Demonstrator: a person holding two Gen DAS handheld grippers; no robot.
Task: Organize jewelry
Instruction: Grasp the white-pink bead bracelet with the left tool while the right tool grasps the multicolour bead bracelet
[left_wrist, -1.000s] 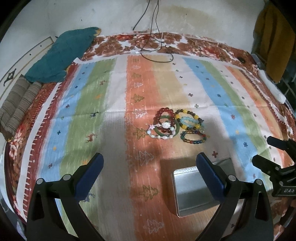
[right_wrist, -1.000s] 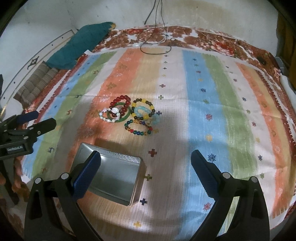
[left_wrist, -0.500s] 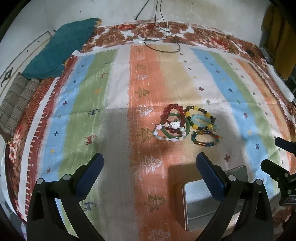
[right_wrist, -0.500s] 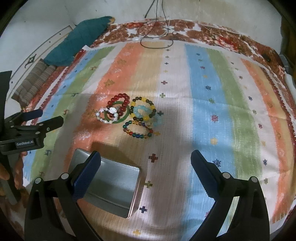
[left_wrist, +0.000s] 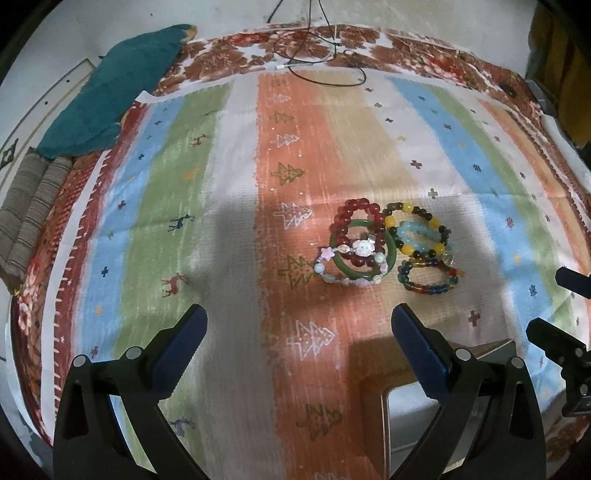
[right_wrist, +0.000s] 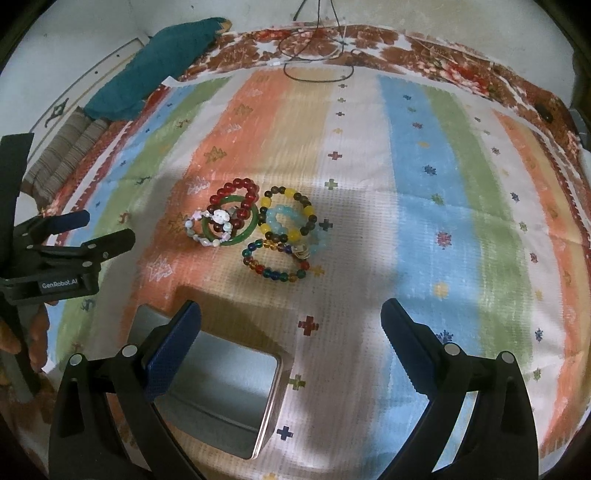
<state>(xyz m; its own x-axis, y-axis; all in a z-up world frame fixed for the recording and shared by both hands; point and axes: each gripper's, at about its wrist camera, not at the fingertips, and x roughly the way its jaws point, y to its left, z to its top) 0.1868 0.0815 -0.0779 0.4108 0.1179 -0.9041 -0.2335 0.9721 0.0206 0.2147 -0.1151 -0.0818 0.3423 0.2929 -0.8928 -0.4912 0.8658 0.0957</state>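
Approach step, nothing picked yet. Left gripper (left_wrist: 297, 323): fingers spread wide, empty, hovering near the bracelet pile (right_wrist: 255, 238) on the striped bedspread (right_wrist: 424, 166). Open tin (right_wrist: 221, 391) sits just in front of the pile. Right gripper (right_wrist: 290, 319): wide, empty. Next, I'd guess: drop onto one bracelet, pinch a single strand.

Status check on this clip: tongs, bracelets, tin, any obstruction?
Left tongs open, empty. Right tongs open, empty. Bracelets piled untouched on striped cloth; open tin nearer, empty. Nothing blocking.
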